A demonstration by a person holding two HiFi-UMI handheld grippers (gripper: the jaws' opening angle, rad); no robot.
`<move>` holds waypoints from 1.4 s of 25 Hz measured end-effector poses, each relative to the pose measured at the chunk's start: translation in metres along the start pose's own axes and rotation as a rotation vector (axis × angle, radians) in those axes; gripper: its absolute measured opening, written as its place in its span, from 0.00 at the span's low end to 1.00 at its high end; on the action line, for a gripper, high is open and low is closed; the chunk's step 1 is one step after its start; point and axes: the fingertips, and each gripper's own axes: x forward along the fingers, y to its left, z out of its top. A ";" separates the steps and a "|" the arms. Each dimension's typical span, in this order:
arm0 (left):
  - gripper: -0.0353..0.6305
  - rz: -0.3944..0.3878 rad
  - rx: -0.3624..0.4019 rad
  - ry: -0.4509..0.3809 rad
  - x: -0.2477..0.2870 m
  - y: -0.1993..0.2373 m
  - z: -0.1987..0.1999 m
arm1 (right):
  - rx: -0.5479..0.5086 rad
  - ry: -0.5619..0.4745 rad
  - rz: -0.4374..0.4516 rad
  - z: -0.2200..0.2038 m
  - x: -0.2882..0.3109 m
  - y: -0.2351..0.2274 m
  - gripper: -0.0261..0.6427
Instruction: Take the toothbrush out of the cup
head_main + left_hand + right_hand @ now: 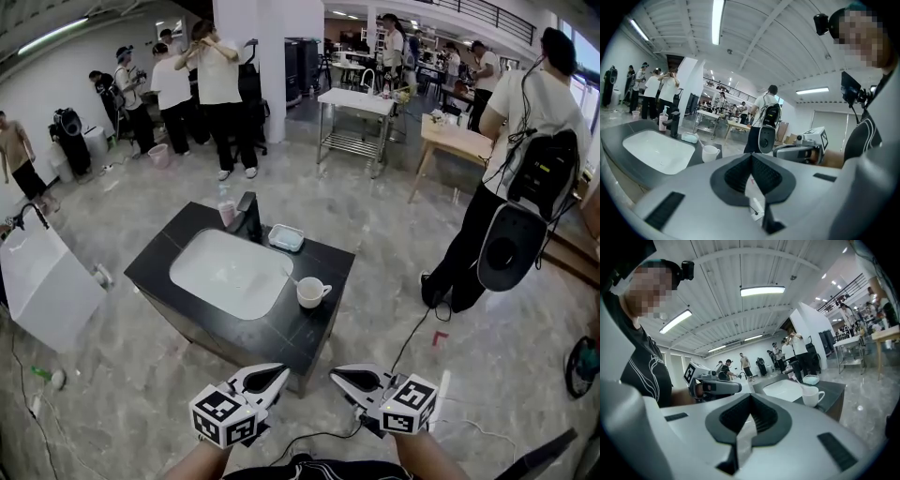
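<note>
A white cup (312, 292) stands on the black counter (319, 328), to the right of the sink, its handle to the right. A pale toothbrush (290, 277) leans out of it toward the sink. Both also show in the left gripper view, cup (710, 153) and toothbrush (699, 140), and in the right gripper view, cup (812, 395) and toothbrush (797, 380). My left gripper (279, 373) and right gripper (337, 375) hang side by side in front of the counter, well short of the cup. Both are shut and hold nothing: left (751, 157), right (750, 397).
The white sink (230, 272) fills the counter's left part. Behind it are a black faucet (249, 216), a pink bottle (226, 213) and a pale blue dish (286, 237). A person with a backpack (525, 159) stands at right. Cables (412, 342) cross the floor.
</note>
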 end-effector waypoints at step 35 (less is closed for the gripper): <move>0.06 0.121 -0.091 0.001 0.032 0.080 0.024 | -0.125 0.086 0.049 0.046 0.089 -0.100 0.05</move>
